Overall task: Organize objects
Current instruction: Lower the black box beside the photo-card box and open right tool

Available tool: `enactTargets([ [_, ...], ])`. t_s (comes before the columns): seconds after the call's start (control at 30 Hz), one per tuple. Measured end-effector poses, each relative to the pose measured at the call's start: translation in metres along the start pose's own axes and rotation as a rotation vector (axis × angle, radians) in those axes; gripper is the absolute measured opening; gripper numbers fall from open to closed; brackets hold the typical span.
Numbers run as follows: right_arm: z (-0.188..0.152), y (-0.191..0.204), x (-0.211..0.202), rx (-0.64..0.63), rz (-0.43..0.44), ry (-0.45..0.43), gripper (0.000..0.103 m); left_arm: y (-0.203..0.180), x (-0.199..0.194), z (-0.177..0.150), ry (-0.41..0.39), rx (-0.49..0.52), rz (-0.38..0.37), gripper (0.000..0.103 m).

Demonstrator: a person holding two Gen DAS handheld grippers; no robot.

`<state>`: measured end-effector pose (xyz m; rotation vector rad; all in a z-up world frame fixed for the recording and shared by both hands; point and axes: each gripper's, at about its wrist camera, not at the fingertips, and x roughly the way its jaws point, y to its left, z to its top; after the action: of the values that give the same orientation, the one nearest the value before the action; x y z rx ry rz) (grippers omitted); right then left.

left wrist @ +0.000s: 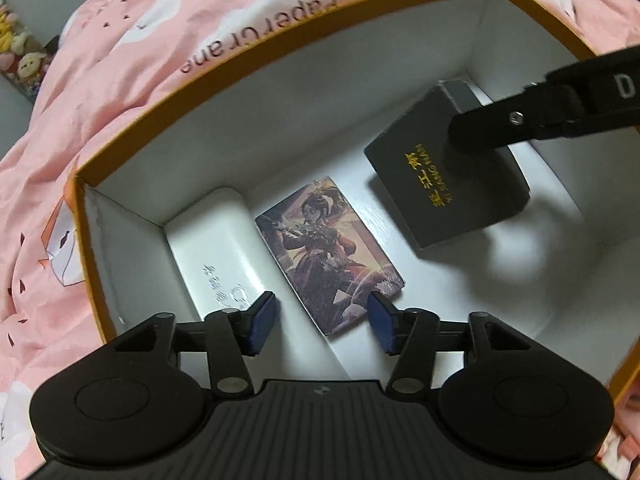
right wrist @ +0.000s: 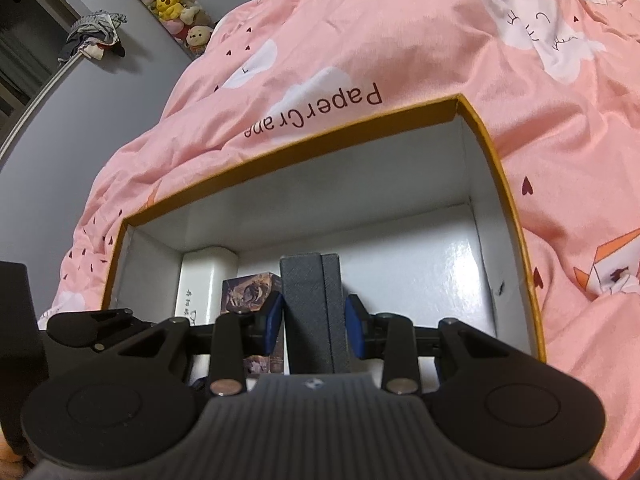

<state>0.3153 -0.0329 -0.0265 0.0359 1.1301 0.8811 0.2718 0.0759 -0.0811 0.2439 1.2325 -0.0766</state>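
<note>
An open box with an orange rim point(left wrist: 280, 28) and white inside sits on a pink bedspread. A white box point(left wrist: 216, 240) lies in it at the left, an illustrated card box point(left wrist: 328, 252) beside it. My left gripper point(left wrist: 322, 326) is open and empty, just above the card box's near end. My right gripper point(right wrist: 314, 326) is shut on a black box with gold lettering point(left wrist: 448, 188), holding it inside the orange-rimmed box point(right wrist: 500, 168), right of the card box point(right wrist: 250, 290). It shows edge-on in the right wrist view point(right wrist: 312, 312). The white box point(right wrist: 204, 280) also shows there.
The pink bedspread point(right wrist: 400, 40) with cloud prints surrounds the box. Plush toys point(right wrist: 172, 0) line the wall at the back left. A rack with clothes point(right wrist: 92, 36) stands by the grey wall. The right half of the box floor point(right wrist: 420, 272) is bare.
</note>
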Motion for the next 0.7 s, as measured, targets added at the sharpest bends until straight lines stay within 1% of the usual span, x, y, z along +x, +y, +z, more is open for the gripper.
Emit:
enactTargets([
  [0.03,0.002,0.0,0.0,0.004,0.01,-0.003,0.036,0.002,0.0,0.0,-0.01,-0.009,0.01,0.055],
  [0.07,0.004,0.0,0.0,0.011,0.019,-0.004,0.036,0.004,0.0,0.001,-0.02,-0.015,0.036,0.048],
  [0.1,0.006,0.0,0.001,0.018,0.029,-0.001,0.036,0.005,0.001,0.001,-0.028,-0.015,0.076,0.047],
  [0.13,0.008,0.001,0.003,0.023,0.037,0.002,0.036,0.006,0.001,0.001,-0.037,-0.015,0.108,0.038],
  [0.17,0.01,0.001,0.004,0.024,0.046,0.005,0.036,0.008,0.003,0.001,-0.045,-0.02,0.119,0.035],
  [0.23,0.013,0.003,0.007,0.027,0.052,0.013,0.036,0.008,0.002,0.001,-0.05,-0.02,0.096,0.035],
  [0.27,0.014,0.004,0.008,0.024,0.05,0.017,0.036,0.009,0.0,-0.001,-0.049,-0.021,0.063,0.035],
  [0.3,0.014,0.005,0.009,0.016,0.046,0.021,0.036,0.011,-0.003,-0.005,-0.051,-0.022,0.027,0.036],
  [0.33,0.014,0.005,0.009,0.01,0.04,0.029,0.036,0.009,-0.005,-0.007,-0.05,-0.013,-0.004,0.042],
  [0.37,0.014,0.005,0.009,0.008,0.034,0.041,0.036,0.006,-0.006,-0.008,-0.042,0.011,-0.024,0.054],
  [0.4,0.014,0.003,0.01,0.015,0.038,0.059,0.036,0.002,-0.006,-0.009,-0.032,0.041,-0.034,0.058],
  [0.5,0.014,-0.004,0.016,0.067,0.1,0.115,0.036,-0.005,-0.002,-0.011,-0.009,0.072,-0.037,0.059],
  [0.57,0.016,-0.005,0.018,0.055,0.096,0.114,0.036,-0.007,0.0,-0.01,-0.012,0.083,-0.031,0.064],
  [0.63,0.019,-0.008,0.021,0.06,0.083,0.127,0.035,-0.009,0.002,-0.009,-0.009,0.09,-0.018,0.064],
  [0.7,0.02,-0.01,0.024,0.054,0.041,0.138,0.037,-0.008,0.005,-0.004,-0.006,0.097,0.009,0.064],
])
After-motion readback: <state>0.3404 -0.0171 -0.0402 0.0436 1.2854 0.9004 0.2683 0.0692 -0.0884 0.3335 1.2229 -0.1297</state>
